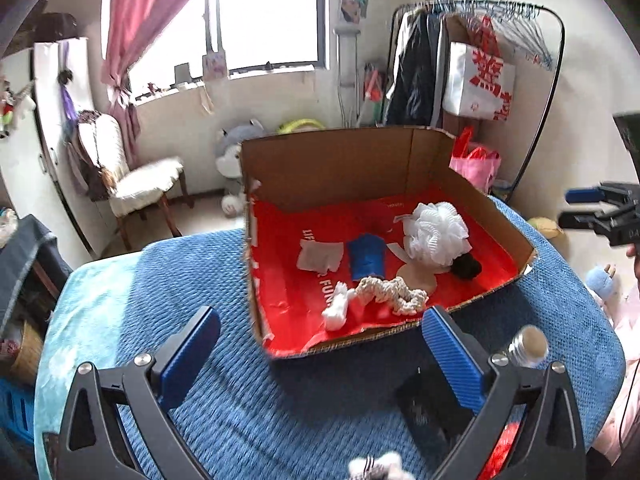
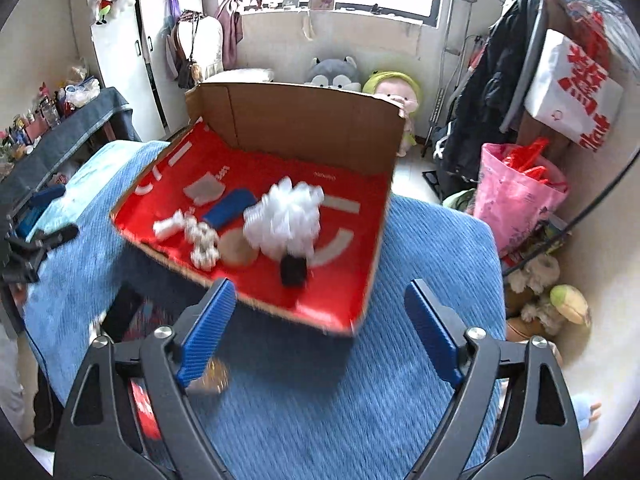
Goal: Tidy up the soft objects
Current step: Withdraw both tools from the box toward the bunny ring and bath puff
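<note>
Soft objects lie in the cardboard box [image 1: 360,160] ahead of my left jaws [image 1: 320,364] and right jaws [image 2: 320,336], both wide apart and empty.

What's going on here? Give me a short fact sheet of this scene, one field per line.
Setting: bedroom, blue blanket on a bed
Container: open cardboard box with red lining
In the box: white mesh bath puff, blue cloth, white braided rope, round tan pad, dark fuzzy item, grey cloth piece
Left gripper: open, holding nothing, short of the box
Right gripper: open, holding nothing, near the box's front edge
Background: clothes rack, plush toys, white chair
</note>
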A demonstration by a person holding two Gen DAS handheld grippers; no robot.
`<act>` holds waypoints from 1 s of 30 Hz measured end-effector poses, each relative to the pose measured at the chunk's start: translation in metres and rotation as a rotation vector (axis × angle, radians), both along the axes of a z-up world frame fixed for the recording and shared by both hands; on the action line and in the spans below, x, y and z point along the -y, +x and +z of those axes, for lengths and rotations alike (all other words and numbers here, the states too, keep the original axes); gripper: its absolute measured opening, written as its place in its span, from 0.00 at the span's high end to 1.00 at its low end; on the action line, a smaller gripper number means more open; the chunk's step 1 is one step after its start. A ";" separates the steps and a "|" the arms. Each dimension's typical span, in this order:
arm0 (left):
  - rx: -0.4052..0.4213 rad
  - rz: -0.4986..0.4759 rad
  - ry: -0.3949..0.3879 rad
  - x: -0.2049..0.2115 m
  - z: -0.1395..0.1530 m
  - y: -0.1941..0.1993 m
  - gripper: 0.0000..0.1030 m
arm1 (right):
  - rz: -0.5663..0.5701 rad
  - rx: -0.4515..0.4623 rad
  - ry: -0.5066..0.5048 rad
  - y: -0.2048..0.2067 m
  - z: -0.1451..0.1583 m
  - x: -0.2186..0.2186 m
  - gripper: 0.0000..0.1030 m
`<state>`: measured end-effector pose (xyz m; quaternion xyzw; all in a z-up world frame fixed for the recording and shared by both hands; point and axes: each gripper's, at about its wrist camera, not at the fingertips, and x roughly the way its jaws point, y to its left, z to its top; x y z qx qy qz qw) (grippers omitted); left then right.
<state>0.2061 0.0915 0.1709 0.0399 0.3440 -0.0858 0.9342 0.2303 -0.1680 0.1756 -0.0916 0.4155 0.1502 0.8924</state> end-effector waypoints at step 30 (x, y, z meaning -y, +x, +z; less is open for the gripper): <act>0.078 -0.023 -0.089 0.050 -0.081 -0.148 0.00 | -0.090 0.178 0.089 -0.186 -0.101 -0.029 0.15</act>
